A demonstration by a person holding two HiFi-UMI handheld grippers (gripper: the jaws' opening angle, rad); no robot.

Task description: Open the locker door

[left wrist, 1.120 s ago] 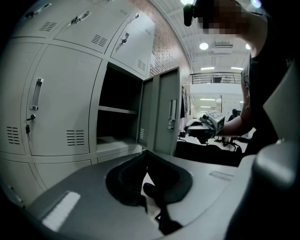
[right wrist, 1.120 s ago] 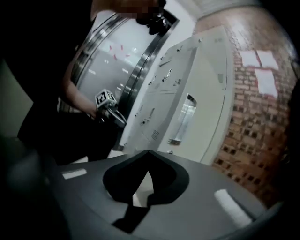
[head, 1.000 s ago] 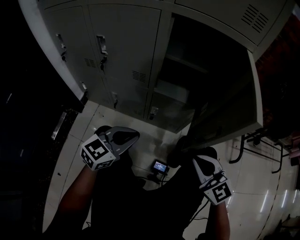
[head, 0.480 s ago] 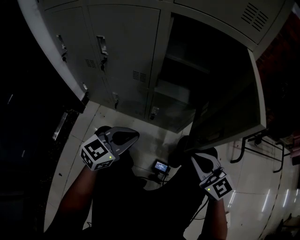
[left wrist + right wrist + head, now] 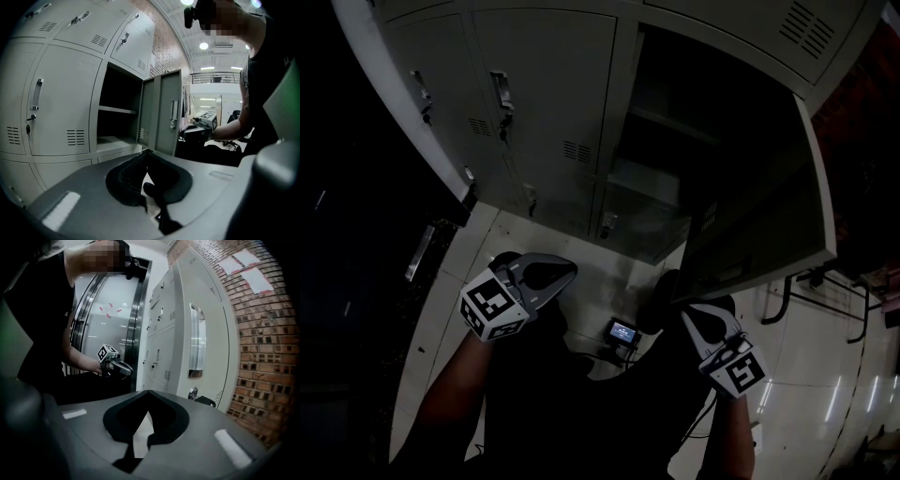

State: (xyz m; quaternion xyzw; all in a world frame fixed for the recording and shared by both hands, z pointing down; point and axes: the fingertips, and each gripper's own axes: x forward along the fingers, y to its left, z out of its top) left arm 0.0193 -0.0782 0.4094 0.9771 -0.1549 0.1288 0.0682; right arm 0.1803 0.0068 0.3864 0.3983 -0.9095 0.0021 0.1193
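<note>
In the head view, the locker door [image 5: 769,220] stands swung wide to the right of its dark compartment [image 5: 684,131]. The left gripper [image 5: 570,271] and the right gripper [image 5: 692,319] hang near the person, apart from the door.

In the left gripper view, its fingers meet at the tips, empty, and the door stands far ahead.

In the right gripper view, its fingers are pressed together on nothing, with the door's handle [image 5: 197,342] beyond on the right.

Locker door [image 5: 164,112] right of open compartment [image 5: 119,89], shelf [image 5: 115,110] inside
</note>
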